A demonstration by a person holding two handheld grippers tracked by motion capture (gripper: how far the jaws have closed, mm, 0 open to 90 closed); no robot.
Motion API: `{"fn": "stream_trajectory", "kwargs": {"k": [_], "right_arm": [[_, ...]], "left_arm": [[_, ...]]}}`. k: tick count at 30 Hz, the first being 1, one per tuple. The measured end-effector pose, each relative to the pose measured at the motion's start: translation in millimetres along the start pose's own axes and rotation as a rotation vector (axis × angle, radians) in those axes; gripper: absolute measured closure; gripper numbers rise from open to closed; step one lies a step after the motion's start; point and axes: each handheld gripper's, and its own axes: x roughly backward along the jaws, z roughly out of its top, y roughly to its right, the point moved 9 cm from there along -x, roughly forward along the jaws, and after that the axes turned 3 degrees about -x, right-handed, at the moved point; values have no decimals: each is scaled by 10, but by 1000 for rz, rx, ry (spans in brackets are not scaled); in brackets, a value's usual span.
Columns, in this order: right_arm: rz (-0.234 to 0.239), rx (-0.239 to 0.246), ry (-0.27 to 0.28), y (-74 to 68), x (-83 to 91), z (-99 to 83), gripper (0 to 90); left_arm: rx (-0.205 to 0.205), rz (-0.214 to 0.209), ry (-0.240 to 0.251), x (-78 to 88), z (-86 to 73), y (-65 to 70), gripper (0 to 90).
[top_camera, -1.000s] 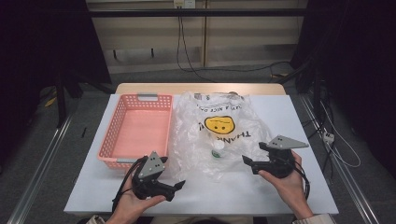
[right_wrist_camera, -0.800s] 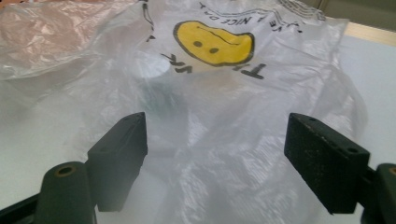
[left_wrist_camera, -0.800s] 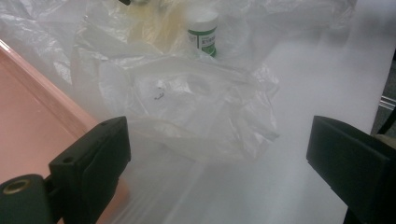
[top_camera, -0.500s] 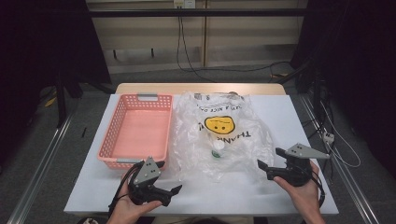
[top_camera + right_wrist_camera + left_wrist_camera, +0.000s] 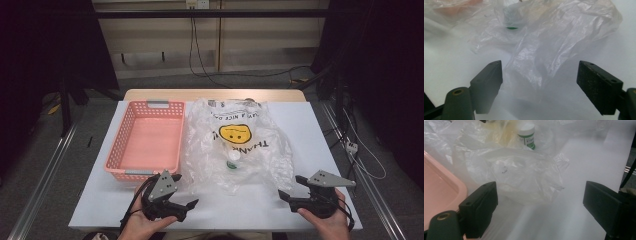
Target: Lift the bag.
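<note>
Both grippers, left [image 5: 187, 204] and right [image 5: 285, 195], we hold wide open and empty, jaws just easing inward, aimed at the near edge of the plastic bag [image 5: 237, 150], which lies crumpled mid-table beside the pink basket [image 5: 120, 150], a small bottle [image 5: 232, 159] inside it, likely our target.

Left hand-held gripper [image 5: 189, 204]: black body, grey three-cornered plate with small dark holes on top, black cable trailing behind. Right hand-held gripper [image 5: 288, 189]: same build. Jaws are blocky black pads with small screw holes; a brass-coloured insert sits in each jaw arm.
</note>
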Motion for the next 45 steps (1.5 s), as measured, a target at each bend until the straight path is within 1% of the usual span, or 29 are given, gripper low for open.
{"fn": "stream_trajectory", "kwargs": {"k": [2,4,7,9,10,14,15,18,20,22,23,25,26,28,30,32,33,34,35,36,37,38,39,40,41,42,43,44,45], "right_arm": [[7,12,-14,-15,-19,-24,303],[12,28,-32,-27,-50,-46,380],[19,43,-56,-47,-98,-65,463],[25,49,-74,-63,-113,-92,474],[31,53,-80,-72,-116,-104,496],[44,77,-111,-115,-133,-166,497],[44,82,-121,-123,-140,-185,489],[44,91,-142,-126,-161,-222,501],[44,87,-141,-115,-160,-228,580],[46,85,-141,-109,-158,-229,628],[50,86,-147,-111,-162,-236,700],[57,86,-159,-119,-177,-251,748],[60,86,-166,-122,-183,-257,808],[69,84,-168,-126,-191,-257,875],[78,82,-169,-133,-192,-254,900],[81,78,-165,-134,-186,-245,900],[89,72,-161,-137,-185,-239,900],[93,66,-158,-138,-184,-234,900],[98,63,-155,-140,-187,-230,900],[100,63,-153,-138,-189,-223,900],[100,60,-148,-137,-189,-214,900],[103,58,-145,-134,-186,-205,900],[103,58,-142,-131,-184,-199,900],[106,56,-139,-129,-182,-194,900],[108,55,-135,-127,-182,-187,900],[112,52,-133,-130,-179,-181,900],[118,50,-128,-134,-178,-169,900],[120,50,-123,-136,-175,-155,900],[124,48,-117,-140,-174,-140,900]], "left_arm": [[-1,-9,-11,-44,-13,18,154],[-16,-20,-30,-82,-35,37,159],[-46,-21,-48,-119,-59,42,186],[-42,-12,-53,-124,-59,32,187],[-54,-14,-54,-123,-55,23,189],[-75,-11,-41,-80,18,54,191],[-103,3,-35,-74,47,55,195],[-114,9,-36,-138,68,50,223],[-143,21,-43,-164,87,27,256],[-139,28,-14,-139,163,15,245],[-141,30,-8,-118,191,14,242],[-150,37,17,-102,227,13,241],[-146,33,14,-112,218,20,242],[-158,26,-24,-160,160,18,252],[-145,21,-70,-234,72,10,276],[-124,21,-96,-273,-4,-24,287],[-117,10,-103,-278,-25,-34,308],[-117,17,-114,-275,-41,-47,351],[-120,25,-121,-261,-47,-64,407],[-111,28,-123,-244,-53,-76,462],[-107,26,-126,-222,-66,-83,500],[-103,26,-132,-202,-86,-90,565],[-89,31,-123,-187,-97,-105,633],[-62,22,-119,-165,-110,-115,699],[-50,14,-121,-148,-122,-127,759],[-42,1,-116,-132,-124,-131,801],[-19,-6,-96,-124,-109,-124,827],[-16,-16,-91,-100,-96,-128,844],[-21,-9,-88,-76,-78,-149,861]]}}
